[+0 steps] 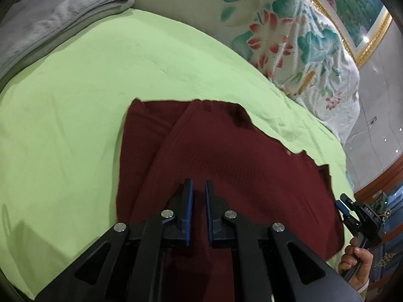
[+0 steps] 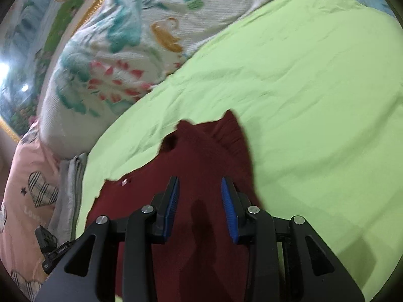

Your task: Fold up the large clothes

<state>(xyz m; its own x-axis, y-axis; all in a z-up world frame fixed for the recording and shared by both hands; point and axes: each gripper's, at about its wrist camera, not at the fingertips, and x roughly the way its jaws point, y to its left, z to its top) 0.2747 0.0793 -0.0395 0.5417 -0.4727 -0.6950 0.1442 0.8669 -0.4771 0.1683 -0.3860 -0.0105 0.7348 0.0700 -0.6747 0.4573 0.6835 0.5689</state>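
A dark red garment (image 1: 221,156) lies partly folded on a light green sheet (image 1: 83,95). It also shows in the right wrist view (image 2: 201,158), with a small label near its left edge. My left gripper (image 1: 199,188) hovers over the garment's near part, its blue pads a narrow gap apart with nothing between them. My right gripper (image 2: 200,186) is open over the garment's near end, empty. The right gripper also appears at the far right of the left wrist view (image 1: 352,211), held by a hand.
A floral quilt (image 1: 297,37) is piled along the sheet's far side, also in the right wrist view (image 2: 121,45). A folded grey blanket (image 1: 50,20) lies at upper left. A pink heart-print cloth (image 2: 27,196) lies at left. A framed picture (image 1: 352,12) hangs behind.
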